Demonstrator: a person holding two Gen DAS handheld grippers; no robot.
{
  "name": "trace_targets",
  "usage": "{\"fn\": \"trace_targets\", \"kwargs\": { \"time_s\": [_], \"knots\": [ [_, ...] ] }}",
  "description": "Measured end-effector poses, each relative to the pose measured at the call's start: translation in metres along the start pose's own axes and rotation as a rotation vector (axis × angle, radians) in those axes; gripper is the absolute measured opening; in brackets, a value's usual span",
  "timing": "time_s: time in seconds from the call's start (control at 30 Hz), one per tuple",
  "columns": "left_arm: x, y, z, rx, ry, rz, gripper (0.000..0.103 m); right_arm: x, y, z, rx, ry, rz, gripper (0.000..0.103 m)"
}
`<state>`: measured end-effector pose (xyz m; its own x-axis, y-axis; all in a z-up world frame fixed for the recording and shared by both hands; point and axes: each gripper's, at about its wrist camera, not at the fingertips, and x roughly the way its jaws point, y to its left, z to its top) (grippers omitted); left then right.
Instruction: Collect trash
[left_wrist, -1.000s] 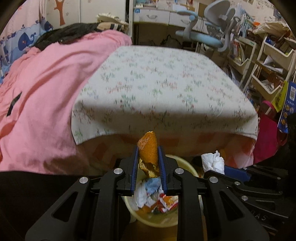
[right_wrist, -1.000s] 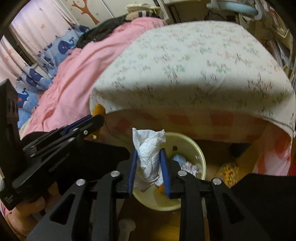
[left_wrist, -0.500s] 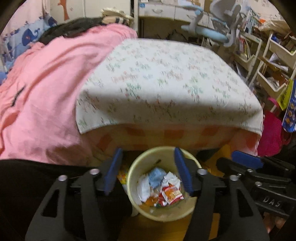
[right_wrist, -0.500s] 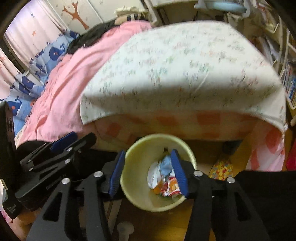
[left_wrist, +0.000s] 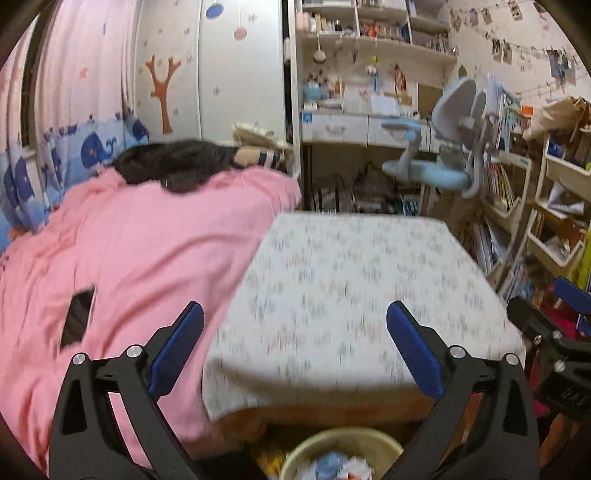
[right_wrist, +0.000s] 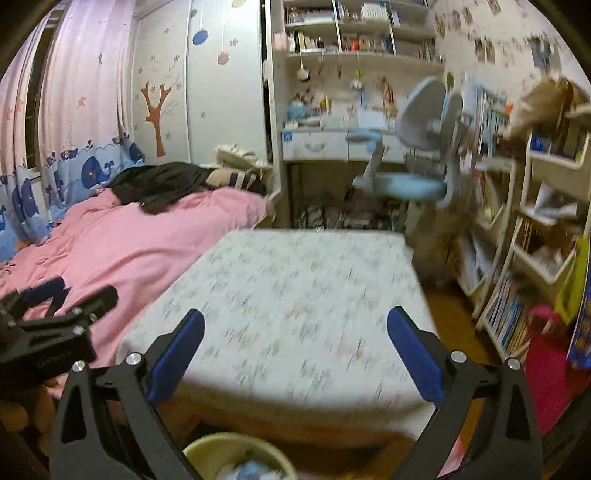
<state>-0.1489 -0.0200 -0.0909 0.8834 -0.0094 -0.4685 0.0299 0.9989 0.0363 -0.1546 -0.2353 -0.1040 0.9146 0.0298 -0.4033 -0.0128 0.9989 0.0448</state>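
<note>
Left gripper (left_wrist: 295, 325) and right gripper (right_wrist: 295, 325): jaws just opened wide, nothing between them. Peel and tissue gone; bin (left_wrist: 343, 454) now below the jaws. Drop likely done.

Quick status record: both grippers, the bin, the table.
left gripper: open, jaws just opened, nothing between them
right gripper: open, jaws just opened, nothing between them
bin: below the table's near edge, holds trash
table: floral cloth, no trash visible on it
bed: pink cover, left of the table
</note>
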Motion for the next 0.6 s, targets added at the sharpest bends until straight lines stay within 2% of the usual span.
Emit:
{"fn": "trace_targets", "kwargs": {
  "time_s": [0.13,0.6],
  "knots": [
    [0.018,-0.006,0.027,0.001,-0.031,-0.001,0.096,0.023,-0.004,0.011,0.001,-0.029,-0.032,0.095],
    [0.123,-0.011,0.098,-0.035,-0.036,-0.032,0.096,0.087,-0.014,0.055,-0.006,-0.094,-0.070,0.095]
  ]
}}
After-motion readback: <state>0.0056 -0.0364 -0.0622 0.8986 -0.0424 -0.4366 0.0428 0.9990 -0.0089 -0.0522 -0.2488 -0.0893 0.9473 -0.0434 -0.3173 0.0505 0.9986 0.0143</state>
